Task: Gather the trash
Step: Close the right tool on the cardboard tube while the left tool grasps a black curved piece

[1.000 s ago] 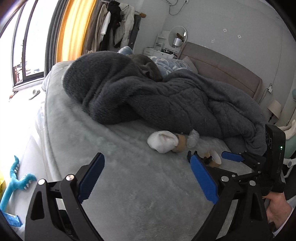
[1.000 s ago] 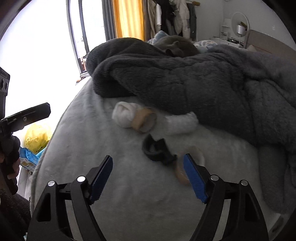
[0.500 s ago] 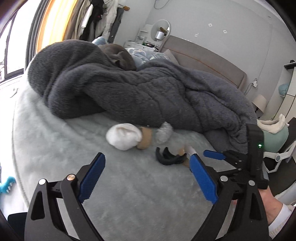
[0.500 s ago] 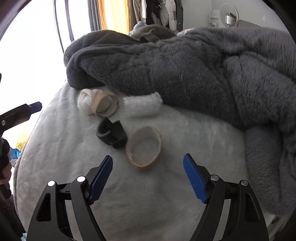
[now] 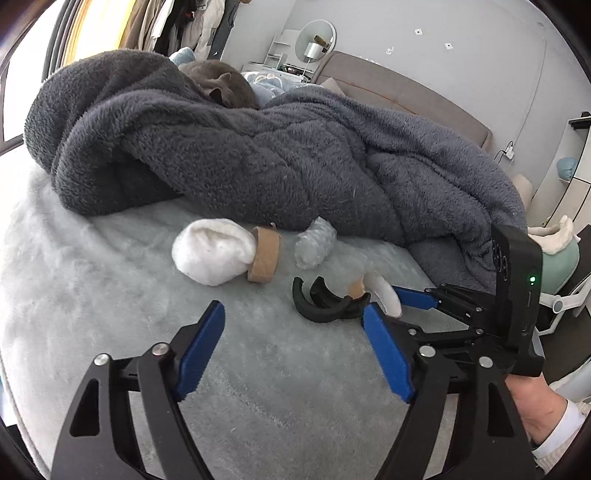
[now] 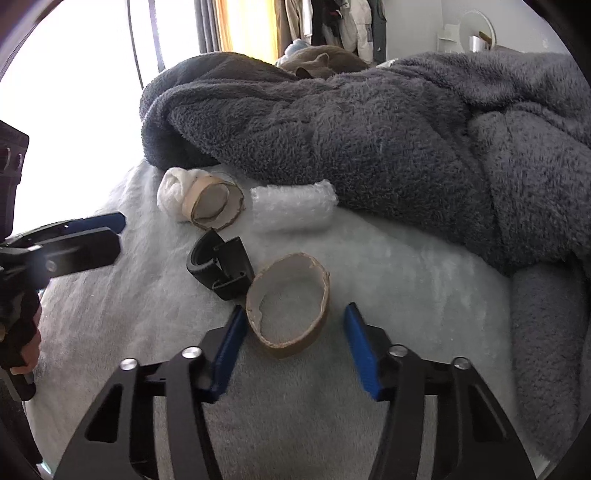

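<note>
Trash lies on a pale fluffy bed cover. A flat cardboard ring sits between the open blue jaws of my right gripper, which touch nothing. A black curved plastic piece lies just left of it. Behind are a cardboard tube stuffed with white wadding and a bubble-wrap roll. In the left wrist view my left gripper is open and empty, in front of the black piece, the stuffed tube and the bubble wrap. The right gripper shows there around the ring.
A thick dark grey blanket is heaped across the bed behind the trash. A grey cat lies on top of it. A headboard and a round mirror stand beyond. The window side is at the left.
My right gripper has moved forward so the cardboard ring now lies between its jaws. My left gripper has moved closer to the trash and turned right.
</note>
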Available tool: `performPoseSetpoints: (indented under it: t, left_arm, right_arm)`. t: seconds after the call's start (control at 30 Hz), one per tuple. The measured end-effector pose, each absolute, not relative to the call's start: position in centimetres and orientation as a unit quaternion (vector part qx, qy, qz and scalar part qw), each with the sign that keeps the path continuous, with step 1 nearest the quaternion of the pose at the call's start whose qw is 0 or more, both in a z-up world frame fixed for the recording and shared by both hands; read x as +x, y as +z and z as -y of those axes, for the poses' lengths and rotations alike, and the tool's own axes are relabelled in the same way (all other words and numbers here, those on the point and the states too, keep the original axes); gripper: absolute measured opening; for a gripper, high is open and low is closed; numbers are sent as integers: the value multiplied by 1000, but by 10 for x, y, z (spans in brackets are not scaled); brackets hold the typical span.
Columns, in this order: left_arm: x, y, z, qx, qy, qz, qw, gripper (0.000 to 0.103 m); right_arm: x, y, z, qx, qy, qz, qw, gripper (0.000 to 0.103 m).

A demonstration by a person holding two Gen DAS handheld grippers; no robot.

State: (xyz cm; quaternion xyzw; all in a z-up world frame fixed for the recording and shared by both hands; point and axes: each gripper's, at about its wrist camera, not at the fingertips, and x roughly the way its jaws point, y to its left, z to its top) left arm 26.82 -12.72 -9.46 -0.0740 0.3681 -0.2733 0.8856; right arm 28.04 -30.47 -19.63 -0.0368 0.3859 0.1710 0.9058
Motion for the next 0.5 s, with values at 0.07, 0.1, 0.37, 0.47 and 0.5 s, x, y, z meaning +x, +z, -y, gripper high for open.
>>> performPoseSetpoints:
  t: [0.07, 0.1, 0.37, 0.47, 0.5]
  left_arm:
    - [269, -96, 130, -72, -275, -368, 885, 77]
    - [270, -98, 132, -70, -275, -369, 885, 77]
    - [276, -106, 144, -56, -277, -376, 882, 76]
    - [279, -110, 150, -47, -279, -383, 879, 73]
    - [280, -111, 152, -47, -280, -385, 878, 71]
  right_arm:
    - [281, -195, 305, -38, 172, -386, 906, 48]
    - [281, -195, 305, -37, 172, -385, 906, 47]
    - [276, -186, 313, -18, 177, -374, 910, 41]
    - [273, -180, 319, -9, 178, -368, 913, 41]
    - [272, -179, 321, -8, 178, -366, 914, 41]
